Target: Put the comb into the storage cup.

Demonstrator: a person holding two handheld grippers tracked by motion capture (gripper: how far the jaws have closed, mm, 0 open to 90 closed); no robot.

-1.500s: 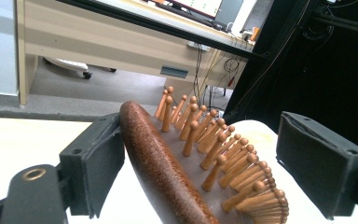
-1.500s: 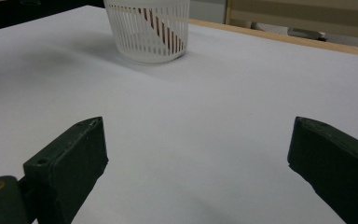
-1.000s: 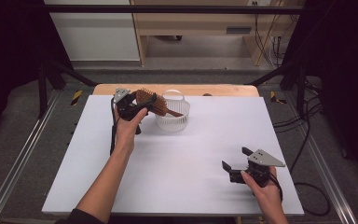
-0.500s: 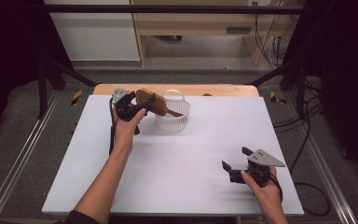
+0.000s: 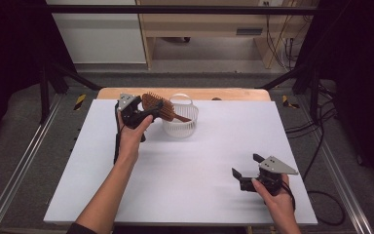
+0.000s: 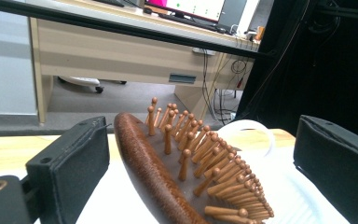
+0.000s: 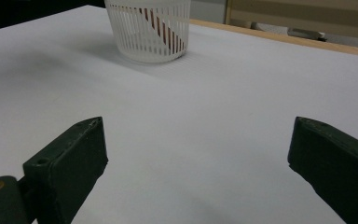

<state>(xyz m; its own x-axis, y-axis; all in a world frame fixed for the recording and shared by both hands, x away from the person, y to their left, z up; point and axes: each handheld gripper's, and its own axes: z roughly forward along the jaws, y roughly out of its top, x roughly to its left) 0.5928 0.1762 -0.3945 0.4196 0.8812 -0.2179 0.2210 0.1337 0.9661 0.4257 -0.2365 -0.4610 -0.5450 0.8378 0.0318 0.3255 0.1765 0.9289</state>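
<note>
A brown wooden hairbrush [image 5: 156, 106] stands slanted in a small white slatted basket [image 5: 180, 127] at the table's far middle. Its handle is down inside and its pegged head sticks out over the left rim. My left gripper [image 5: 149, 111] is open around that head. In the left gripper view the brush [image 6: 168, 172] lies between the wide-apart jaws, close to the left one, with the basket rim [image 6: 250, 125] behind it. My right gripper [image 5: 246, 165] is open and holds nothing, low over the near right of the table. Ahead of the right gripper [image 7: 196, 140] stands the basket [image 7: 144, 35].
The white table top [image 5: 209, 161] has a wooden strip [image 5: 224, 93] along its far edge. Metal rails run down both sides, and cables lie on the floor at right. A desk [image 6: 121, 51] stands beyond the table.
</note>
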